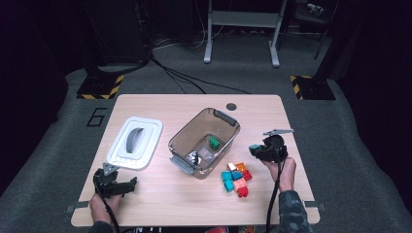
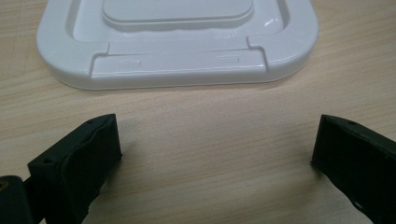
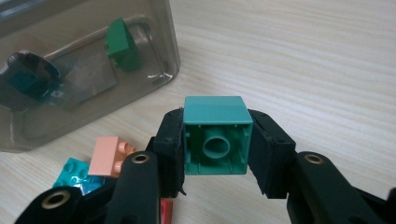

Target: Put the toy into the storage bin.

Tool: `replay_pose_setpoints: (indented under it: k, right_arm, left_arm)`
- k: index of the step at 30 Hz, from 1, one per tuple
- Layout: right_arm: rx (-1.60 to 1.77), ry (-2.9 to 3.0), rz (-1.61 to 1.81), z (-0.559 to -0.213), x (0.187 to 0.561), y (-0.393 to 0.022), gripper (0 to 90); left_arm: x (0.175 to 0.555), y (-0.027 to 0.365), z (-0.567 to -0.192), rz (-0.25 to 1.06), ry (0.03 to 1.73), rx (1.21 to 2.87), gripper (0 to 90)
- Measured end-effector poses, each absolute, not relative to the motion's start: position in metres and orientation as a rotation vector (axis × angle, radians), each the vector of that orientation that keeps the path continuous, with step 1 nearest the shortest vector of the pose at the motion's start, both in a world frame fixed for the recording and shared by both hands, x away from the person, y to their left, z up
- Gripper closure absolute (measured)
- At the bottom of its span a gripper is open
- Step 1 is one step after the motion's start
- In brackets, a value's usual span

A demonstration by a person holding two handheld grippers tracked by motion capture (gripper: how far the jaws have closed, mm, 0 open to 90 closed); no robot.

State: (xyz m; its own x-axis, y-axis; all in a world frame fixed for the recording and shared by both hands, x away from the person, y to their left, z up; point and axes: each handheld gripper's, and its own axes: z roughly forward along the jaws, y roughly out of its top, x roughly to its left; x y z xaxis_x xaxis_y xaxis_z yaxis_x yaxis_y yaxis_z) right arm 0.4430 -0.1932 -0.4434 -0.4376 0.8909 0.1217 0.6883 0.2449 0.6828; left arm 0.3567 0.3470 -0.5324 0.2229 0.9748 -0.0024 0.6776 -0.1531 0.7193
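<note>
My right gripper is shut on a teal brick, hollow underside facing the camera, lifted above the table beside the bin. In the high view the right gripper holds that teal brick right of the clear brown bin. Inside the bin lie a green brick and a dark teal piece. A pile of loose bricks in teal, orange, red and blue sits in front of the bin. My left gripper rests open on the table near the white lid, its jaws wide apart with bare wood between them.
The white lid lies flat just beyond the left jaws. A peach brick and a teal brick lie below the right gripper. A round hole marks the table's far edge. Cables and stands cross the floor behind.
</note>
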Motion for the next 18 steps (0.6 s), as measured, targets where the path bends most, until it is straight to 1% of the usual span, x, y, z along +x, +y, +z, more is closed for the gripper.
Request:
replay_pose_setpoints:
  k: [18]
  right_arm:
    - [1.411,2.192,1.008,-0.387,0.458,-0.184,58.9]
  left_arm:
    - [0.357,0.347,-0.532,0.642,1.519,1.904,0.9]
